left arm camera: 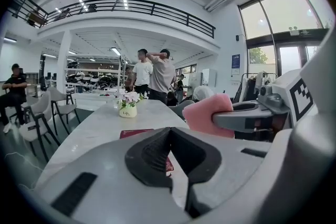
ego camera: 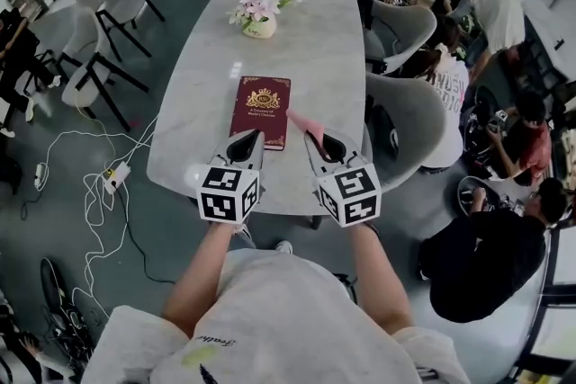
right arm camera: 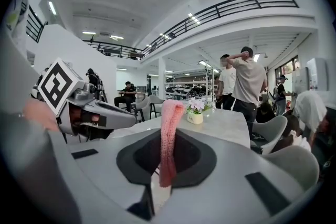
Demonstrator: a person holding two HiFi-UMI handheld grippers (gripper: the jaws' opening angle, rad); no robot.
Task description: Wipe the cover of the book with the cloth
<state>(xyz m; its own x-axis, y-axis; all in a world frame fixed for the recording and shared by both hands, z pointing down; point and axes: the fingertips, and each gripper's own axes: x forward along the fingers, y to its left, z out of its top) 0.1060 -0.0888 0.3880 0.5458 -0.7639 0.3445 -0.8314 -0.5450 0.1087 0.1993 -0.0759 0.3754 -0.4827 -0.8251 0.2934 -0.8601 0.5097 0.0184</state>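
Note:
A dark red book with a gold emblem lies flat on the pale oval table; in the left gripper view only a strip of the book shows past the jaws. My right gripper is shut on a pink cloth, which sticks up between its jaws just off the book's right edge. The same cloth appears at the right of the left gripper view. My left gripper is shut with nothing in it, hovering over the book's near edge.
A small vase of pink flowers stands farther along the table. Grey chairs line the right side, with several seated people beyond. More chairs and floor cables lie at the left. Two people stand at the far end.

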